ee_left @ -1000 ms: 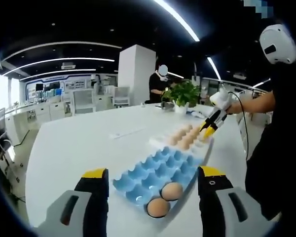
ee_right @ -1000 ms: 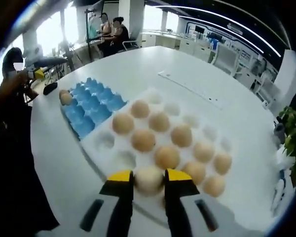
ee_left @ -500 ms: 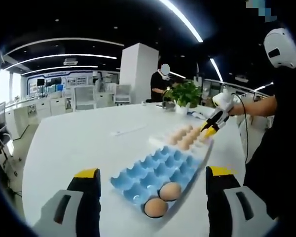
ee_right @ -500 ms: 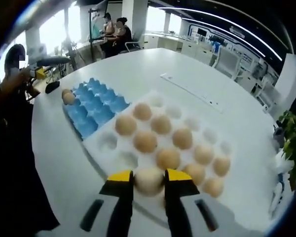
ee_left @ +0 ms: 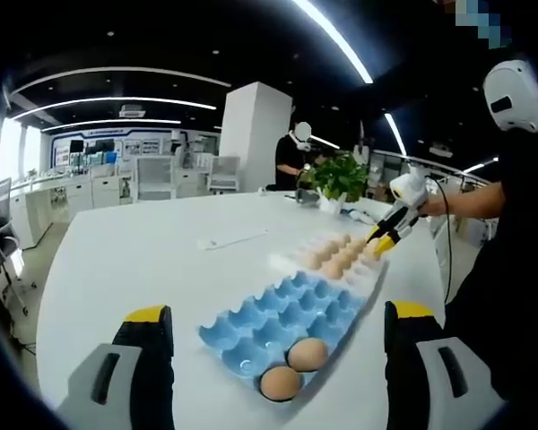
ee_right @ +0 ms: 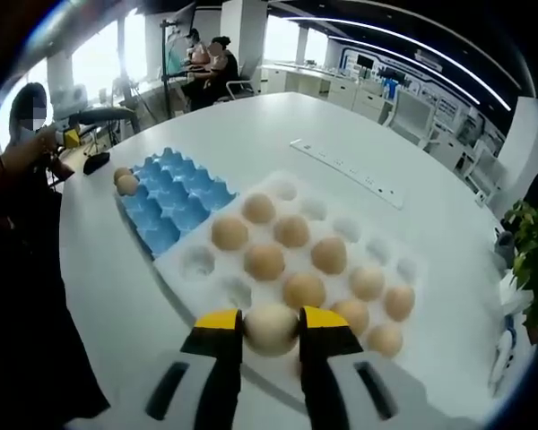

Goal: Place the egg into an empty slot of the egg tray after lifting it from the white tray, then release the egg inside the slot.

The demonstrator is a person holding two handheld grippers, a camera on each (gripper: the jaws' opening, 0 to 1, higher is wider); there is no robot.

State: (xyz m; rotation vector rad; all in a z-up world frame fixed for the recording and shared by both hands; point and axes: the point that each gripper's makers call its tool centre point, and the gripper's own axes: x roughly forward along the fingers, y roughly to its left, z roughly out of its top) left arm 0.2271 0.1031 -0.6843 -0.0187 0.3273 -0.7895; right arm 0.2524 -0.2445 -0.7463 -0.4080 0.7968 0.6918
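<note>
Right tongs, pinching egg, have risen off white tray; lift done, blue tray next; left tongs spread, idle.

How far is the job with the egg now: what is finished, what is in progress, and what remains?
Done: the right claw is shut on a pale egg, above the white moulded tray. In hand: carrying it. Left: set it in an empty slot of the blue egg tray, which holds two brown eggs, then open. The left claw is open.
</note>
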